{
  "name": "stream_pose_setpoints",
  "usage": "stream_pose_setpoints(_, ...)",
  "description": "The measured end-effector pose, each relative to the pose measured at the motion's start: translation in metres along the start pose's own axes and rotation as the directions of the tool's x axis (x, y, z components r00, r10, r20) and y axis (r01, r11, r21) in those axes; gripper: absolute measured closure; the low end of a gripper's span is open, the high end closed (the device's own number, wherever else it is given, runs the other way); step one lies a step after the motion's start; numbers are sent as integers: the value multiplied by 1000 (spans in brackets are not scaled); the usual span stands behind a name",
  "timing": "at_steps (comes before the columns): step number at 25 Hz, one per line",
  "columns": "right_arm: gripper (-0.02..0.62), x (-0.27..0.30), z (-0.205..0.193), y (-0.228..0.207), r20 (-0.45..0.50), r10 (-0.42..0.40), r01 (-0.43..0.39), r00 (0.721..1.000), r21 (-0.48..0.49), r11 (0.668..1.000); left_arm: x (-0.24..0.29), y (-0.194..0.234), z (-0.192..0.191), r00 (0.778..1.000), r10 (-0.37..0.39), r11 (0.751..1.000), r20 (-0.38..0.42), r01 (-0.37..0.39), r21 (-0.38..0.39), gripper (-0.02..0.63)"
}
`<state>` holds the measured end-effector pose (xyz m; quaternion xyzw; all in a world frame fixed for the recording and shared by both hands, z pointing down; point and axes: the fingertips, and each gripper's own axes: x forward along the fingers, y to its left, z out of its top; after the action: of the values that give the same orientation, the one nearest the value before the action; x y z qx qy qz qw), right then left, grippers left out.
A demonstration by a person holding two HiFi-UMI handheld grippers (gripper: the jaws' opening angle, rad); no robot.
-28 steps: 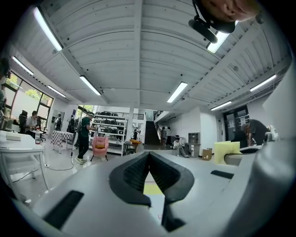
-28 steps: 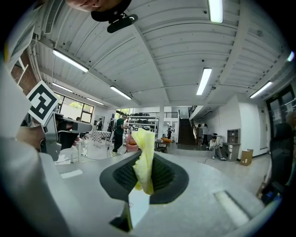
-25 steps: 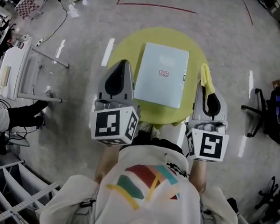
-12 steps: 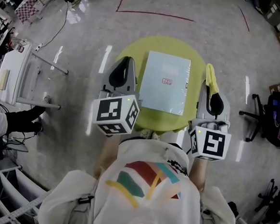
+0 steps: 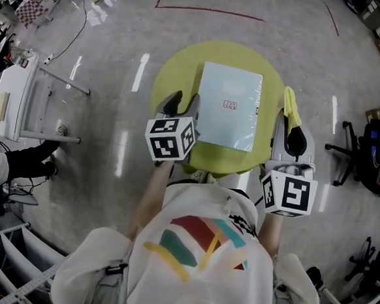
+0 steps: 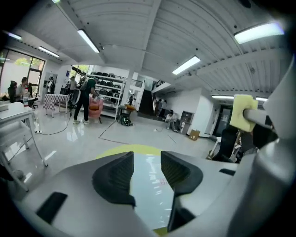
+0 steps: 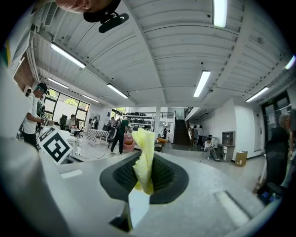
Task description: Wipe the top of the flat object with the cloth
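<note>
A pale blue flat object (image 5: pixel 229 105) with a small red mark lies on the round yellow-green table (image 5: pixel 176 75). My left gripper (image 5: pixel 183 100) hangs over the table beside the object's left edge. Its jaws are opening, and nothing is between them. In the left gripper view the flat object (image 6: pixel 148 185) shows through the gap of the left gripper (image 6: pixel 147 173). My right gripper (image 5: pixel 288 120) is at the table's right edge, shut on a yellow cloth (image 5: pixel 290 105). In the right gripper view the cloth (image 7: pixel 144 157) stands up out of the closed jaws.
A black office chair (image 5: pixel 360 155) stands on the floor to the right. A white table frame (image 5: pixel 17 95) and a person's leg (image 5: pixel 26 155) are at the left. A red tape line (image 5: pixel 207 12) crosses the floor beyond the table.
The left gripper has moved right and forward to the flat object's left edge, and its jaws have parted. The right gripper has kept its place with the cloth.
</note>
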<state>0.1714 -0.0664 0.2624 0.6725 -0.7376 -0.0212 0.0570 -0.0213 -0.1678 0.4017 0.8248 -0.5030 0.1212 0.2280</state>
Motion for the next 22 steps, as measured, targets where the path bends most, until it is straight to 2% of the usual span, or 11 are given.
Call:
stream_pose_setpoints(5, 568, 4, -9, 12, -36, 27, -27, 999, 3, 1000, 17, 22, -63, 985, 22, 999, -172, -29, -43, 436)
stream_pose_setpoints(9, 568, 4, -16, 19, -62, 41, -41, 997, 2, 999, 22, 33, -109, 956, 1, 995, -293, -29, -91, 437)
stream_pose_setpoints(13, 568, 5, -18, 23, -72, 62, -63, 995, -8, 998, 31, 33, -148, 919, -54, 990, -390, -1, -141, 437)
stream_pose_setpoints(19, 568, 4, -24, 28, -91, 76, -77, 993, -10, 997, 34, 39, -181, 881, -67, 983, -469, -24, -185, 439)
stream_pose_setpoints(22, 568, 3, -27, 27, -105, 75, -77, 992, -12, 997, 35, 40, -187, 871, -76, 977, -486, -33, -213, 469)
